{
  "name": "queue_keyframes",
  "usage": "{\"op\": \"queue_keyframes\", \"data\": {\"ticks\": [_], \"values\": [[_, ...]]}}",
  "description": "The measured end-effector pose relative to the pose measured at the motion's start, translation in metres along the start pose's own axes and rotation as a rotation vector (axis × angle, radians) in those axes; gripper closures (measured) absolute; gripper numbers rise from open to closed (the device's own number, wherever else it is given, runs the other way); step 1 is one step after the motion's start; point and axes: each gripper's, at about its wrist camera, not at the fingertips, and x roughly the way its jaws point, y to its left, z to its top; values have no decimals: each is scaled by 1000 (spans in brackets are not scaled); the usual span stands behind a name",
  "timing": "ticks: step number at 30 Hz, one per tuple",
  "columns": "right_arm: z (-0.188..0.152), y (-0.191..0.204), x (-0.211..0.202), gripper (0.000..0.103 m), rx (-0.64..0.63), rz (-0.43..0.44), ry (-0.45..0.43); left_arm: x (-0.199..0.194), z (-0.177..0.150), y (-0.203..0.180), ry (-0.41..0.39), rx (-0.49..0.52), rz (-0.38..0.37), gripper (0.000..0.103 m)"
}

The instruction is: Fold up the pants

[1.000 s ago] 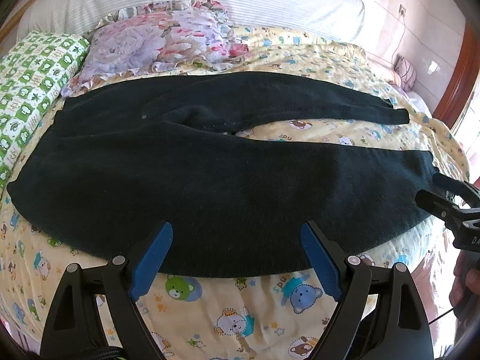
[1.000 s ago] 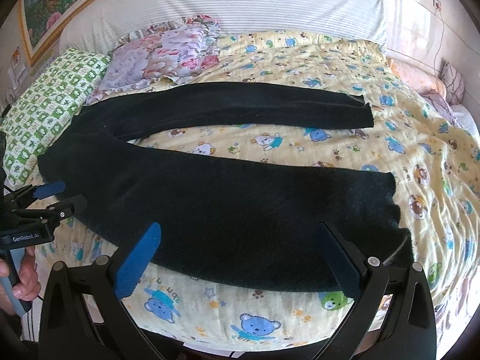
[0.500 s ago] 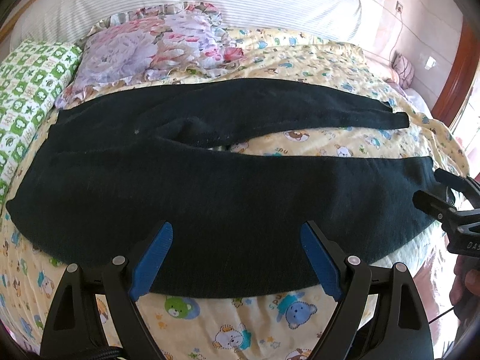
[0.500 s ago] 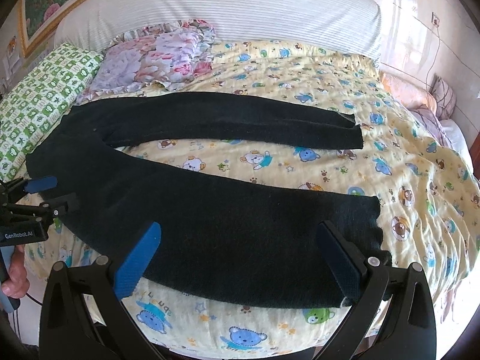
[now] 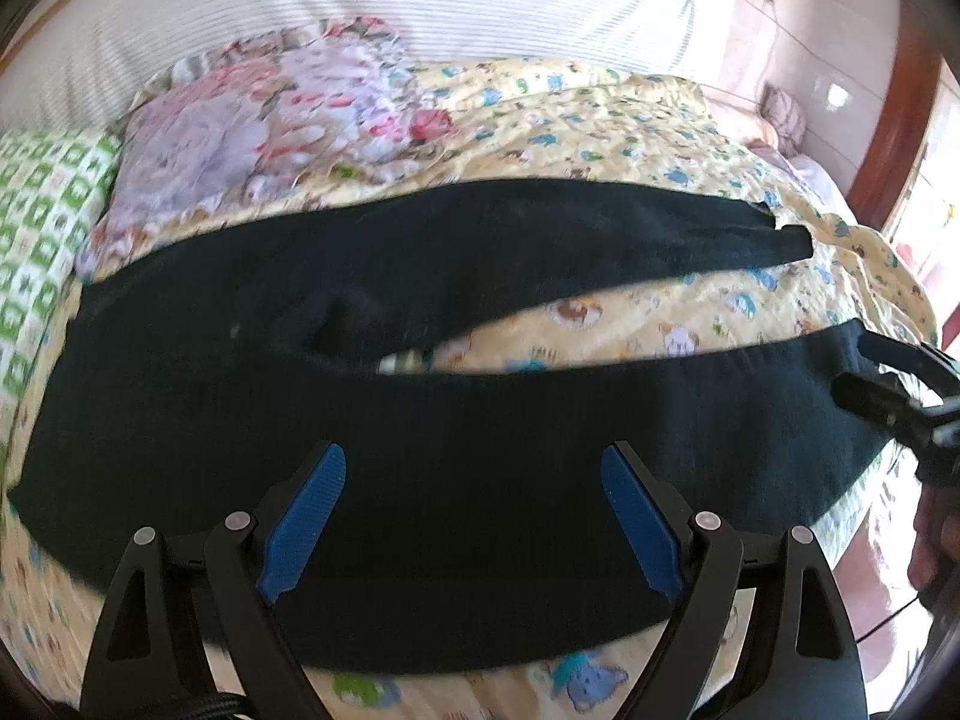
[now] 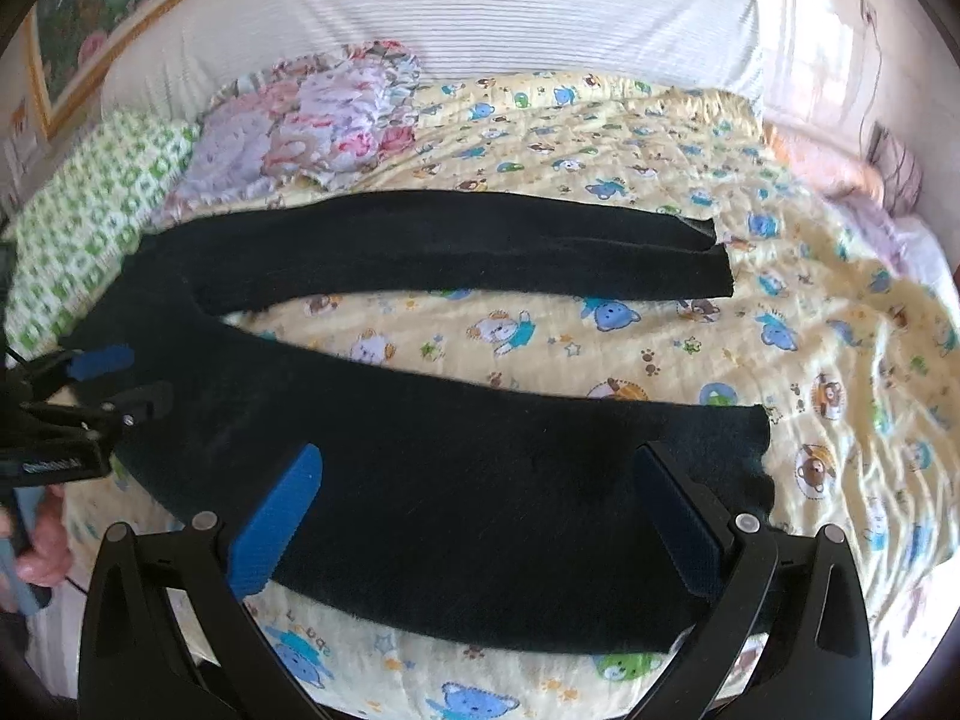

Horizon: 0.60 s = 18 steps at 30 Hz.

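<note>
Over the black pants [image 5: 456, 444], left gripper [image 5: 474, 516] fingers wide apart, right gripper [image 6: 480, 516] fingers likewise, holding nothing

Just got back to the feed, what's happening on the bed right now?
A person holds a gripper in each hand over black pants spread flat on the bear-print quilt, legs apart. The left gripper is open near the waist end, and the right gripper is open over the near leg by its cuff. Neither has the fabric pinched yet, so no fold has started.
</note>
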Motion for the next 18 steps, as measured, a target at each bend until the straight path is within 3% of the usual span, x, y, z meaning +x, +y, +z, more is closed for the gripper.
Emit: {"op": "queue_keyframes", "data": {"ticks": [8, 18], "values": [[50, -71, 15, 0, 177, 157, 28, 21, 69, 13, -1, 94, -93, 15], [101, -132, 51, 1, 236, 133, 83, 77, 136, 0, 30, 338, -192, 15]]}}
